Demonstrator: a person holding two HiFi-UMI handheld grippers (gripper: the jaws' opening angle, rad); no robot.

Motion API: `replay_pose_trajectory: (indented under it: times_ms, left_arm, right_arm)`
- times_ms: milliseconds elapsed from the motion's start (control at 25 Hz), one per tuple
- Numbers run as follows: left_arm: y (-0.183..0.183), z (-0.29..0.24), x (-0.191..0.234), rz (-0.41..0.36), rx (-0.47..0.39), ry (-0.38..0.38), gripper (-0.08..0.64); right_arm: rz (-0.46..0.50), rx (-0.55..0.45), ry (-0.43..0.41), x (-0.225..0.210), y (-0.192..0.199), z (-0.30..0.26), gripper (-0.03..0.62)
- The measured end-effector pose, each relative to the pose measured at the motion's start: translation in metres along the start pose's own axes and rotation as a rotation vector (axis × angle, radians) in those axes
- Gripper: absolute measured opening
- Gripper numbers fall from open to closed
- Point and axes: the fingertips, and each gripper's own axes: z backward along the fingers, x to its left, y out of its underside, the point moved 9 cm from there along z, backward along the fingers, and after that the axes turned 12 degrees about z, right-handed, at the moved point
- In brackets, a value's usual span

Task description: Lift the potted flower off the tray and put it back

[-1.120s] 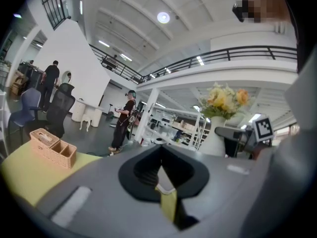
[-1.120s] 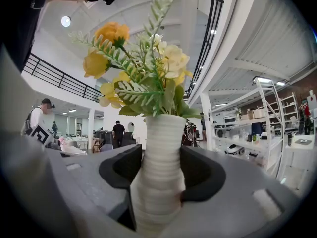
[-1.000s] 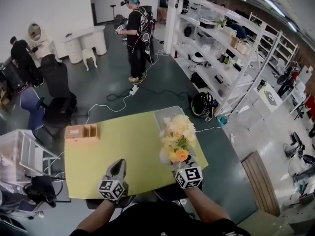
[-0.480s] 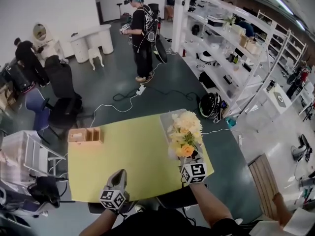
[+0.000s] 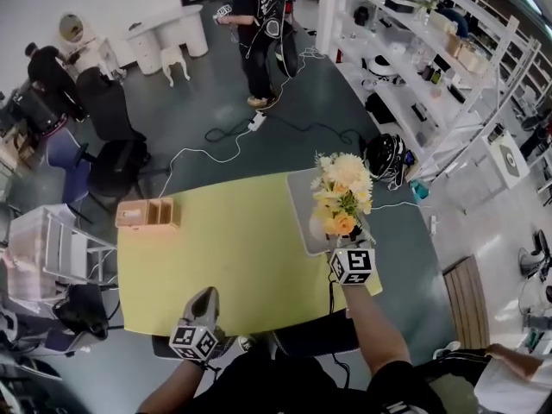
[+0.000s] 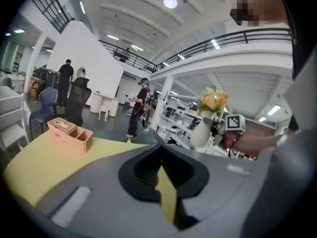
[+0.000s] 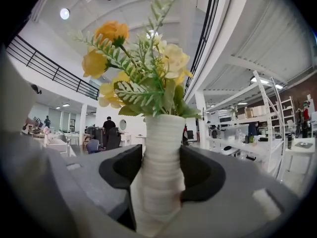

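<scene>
**Head view.** Right gripper [image 5: 339, 244]: grey plastic with a marker cube at the rear, clamped on the potted flower [image 5: 342, 195], which has cream, yellow and orange blooms and green sprigs. Just ahead of it is a flat grey rectangular tray [image 5: 299, 203]. The flower sits over the tray's near end; contact cannot be told. Left gripper [image 5: 207, 297]: closed and empty, over the near edge of the smooth yellow-green table [image 5: 224, 257]. A woven basket [image 5: 145, 213] with compartments lies well ahead to its left. Dark floor [image 5: 216, 102], white shelves [image 5: 431, 67].

**Left gripper view.** The jaw tips meet with nothing between them.

**Right gripper view.** Black pads [image 7: 121, 170] press both sides of the upright white ribbed pot [image 7: 159, 148], below its narrow neck.
</scene>
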Motion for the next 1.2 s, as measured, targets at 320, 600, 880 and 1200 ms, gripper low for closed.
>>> replay_pose_trajectory:
  times_ms: [320,600,880,1200]
  left_arm:
    - [0.011,-0.027,-0.007,0.002,0.030,-0.046,0.008]
    - [0.026,-0.040,0.000,0.029,0.056,-0.099,0.008]
    - [0.053,-0.051,0.007,0.055,0.103,-0.159,0.008]
    - [0.085,-0.055,0.012,0.101,0.150,-0.217,0.008]
  right_arm:
    - [-0.012,0.025,-0.006,-0.034,0.049,-0.048,0.242]
    - [-0.024,0.021,-0.005,-0.054,0.101,-0.091,0.242]
    - [-0.038,0.035,-0.003,-0.068,0.166,-0.126,0.242]
    - [-0.038,0.044,0.000,-0.075,0.219,-0.151,0.242]
